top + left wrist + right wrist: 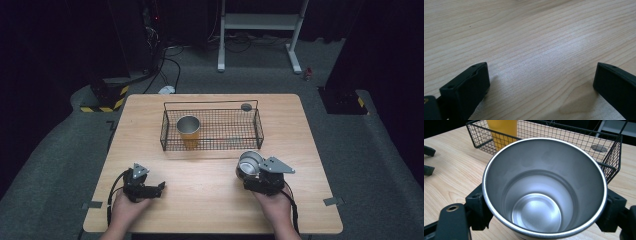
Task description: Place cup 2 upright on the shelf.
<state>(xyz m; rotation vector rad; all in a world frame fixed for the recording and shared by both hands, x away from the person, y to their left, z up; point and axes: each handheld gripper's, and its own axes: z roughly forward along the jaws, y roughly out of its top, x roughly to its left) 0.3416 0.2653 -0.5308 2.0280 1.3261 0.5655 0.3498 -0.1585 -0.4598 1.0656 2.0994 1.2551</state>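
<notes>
Right gripper view: smooth (brushed) round steel cup [544, 192]

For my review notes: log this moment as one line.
right gripper: shut on steel cup | left gripper: open, empty | yellow cup: in wire basket

You have a light wooden table [210, 200] filling the lower middle of the high view. A black wire basket [212, 145] sits directly on it, toward the upper centre of the top. Two grey tape tabs [93, 204] mark its lower left and lower right edges.
</notes>
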